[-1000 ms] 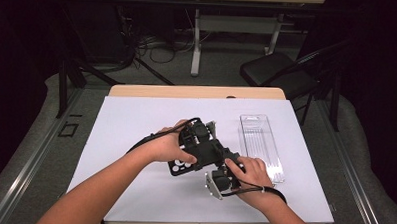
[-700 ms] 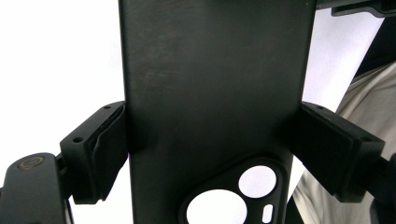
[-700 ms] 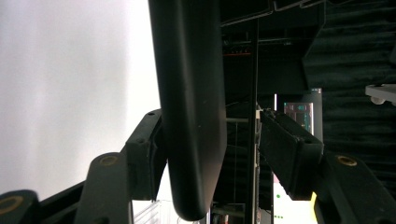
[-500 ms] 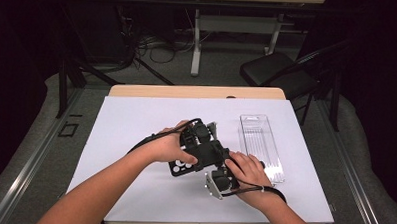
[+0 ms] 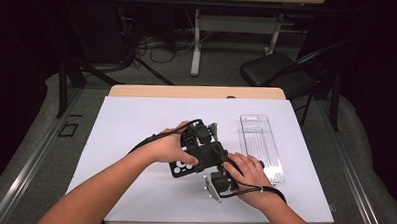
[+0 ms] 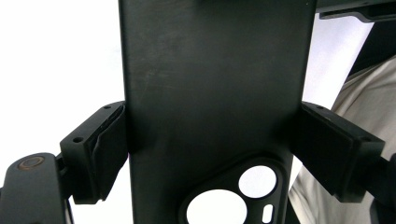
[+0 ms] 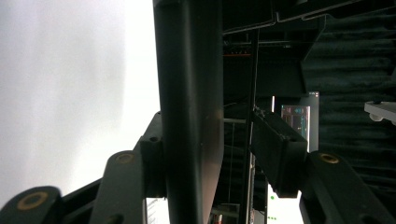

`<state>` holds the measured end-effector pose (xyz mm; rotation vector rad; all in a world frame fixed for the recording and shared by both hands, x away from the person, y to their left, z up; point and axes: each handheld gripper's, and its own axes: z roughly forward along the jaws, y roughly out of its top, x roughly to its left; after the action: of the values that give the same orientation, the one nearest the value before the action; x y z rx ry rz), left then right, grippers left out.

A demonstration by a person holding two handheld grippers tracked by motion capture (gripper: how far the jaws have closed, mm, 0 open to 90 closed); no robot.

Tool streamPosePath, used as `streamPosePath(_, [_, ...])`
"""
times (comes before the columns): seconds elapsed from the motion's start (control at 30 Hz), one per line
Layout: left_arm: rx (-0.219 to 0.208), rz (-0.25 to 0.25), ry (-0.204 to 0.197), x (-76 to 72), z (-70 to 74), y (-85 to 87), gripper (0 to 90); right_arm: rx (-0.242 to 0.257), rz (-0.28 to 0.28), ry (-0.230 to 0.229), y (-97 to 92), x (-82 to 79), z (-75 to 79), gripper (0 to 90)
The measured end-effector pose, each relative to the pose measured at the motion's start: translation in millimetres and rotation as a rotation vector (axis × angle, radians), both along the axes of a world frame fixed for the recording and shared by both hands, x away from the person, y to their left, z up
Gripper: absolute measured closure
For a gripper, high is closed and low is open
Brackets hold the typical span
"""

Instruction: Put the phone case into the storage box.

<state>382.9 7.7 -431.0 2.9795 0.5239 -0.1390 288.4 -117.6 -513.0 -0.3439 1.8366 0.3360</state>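
Left gripper (image 6: pixel 205 154) clamps the black phone case (image 6: pixel 215 93); right gripper's (image 7: pixel 219 158) jaws, closing, seemingly not gripping.

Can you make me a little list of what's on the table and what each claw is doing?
Held thing: black phone case with camera holes
Left claw: shut on the phone case, pads pressing both side edges
Right claw: jaws just been closing around the case's edge; one pad touches, the other stands apart
Beside them: clear plastic box, lying flat
Table: white top
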Motion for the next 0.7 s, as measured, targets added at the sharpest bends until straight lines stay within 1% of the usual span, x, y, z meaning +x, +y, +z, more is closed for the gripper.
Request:
streamPosePath(0.1, [-0.005,0.001,0.007,0.0,-0.3,-0.4,14.5,-0.011,-0.006,0.003,0.0,0.0,-0.4,53.6])
streamPosePath(0.17, [-0.015,0.009,0.035,0.4,-0.1,-0.5,14.6,-0.003,0.005,-0.011,0.1,0.9,-2.4,55.3])
streamPosePath(0.2, [-0.018,0.009,0.037,0.2,-0.2,-0.6,14.5,-0.035,-0.023,0.009,0.2,-0.9,-0.3,56.1])
streamPosePath(0.23, [-0.017,0.009,0.036,0.1,-0.2,-0.7,14.6,-0.044,-0.022,0.006,0.4,-0.7,-0.2,57.2])
streamPosePath(0.3, [-0.013,0.010,0.037,0.4,-0.3,-0.6,14.6,-0.027,-0.010,-0.009,0.2,0.7,-3.5,59.2])
streamPosePath(0.37, [-0.013,0.011,0.034,0.4,-0.7,-0.5,14.5,-0.034,-0.003,-0.023,0.2,1.4,-4.3,61.7])
streamPosePath(0.5, [-0.013,0.008,0.036,0.3,-0.6,-0.9,14.5,-0.043,-0.008,-0.034,0.5,1.4,-6.3,66.6])
streamPosePath(0.7, [-0.017,0.006,0.039,0.1,-1.6,-1.5,14.5,-0.066,-0.004,-0.071,1.4,3.1,-10.0,68.8])
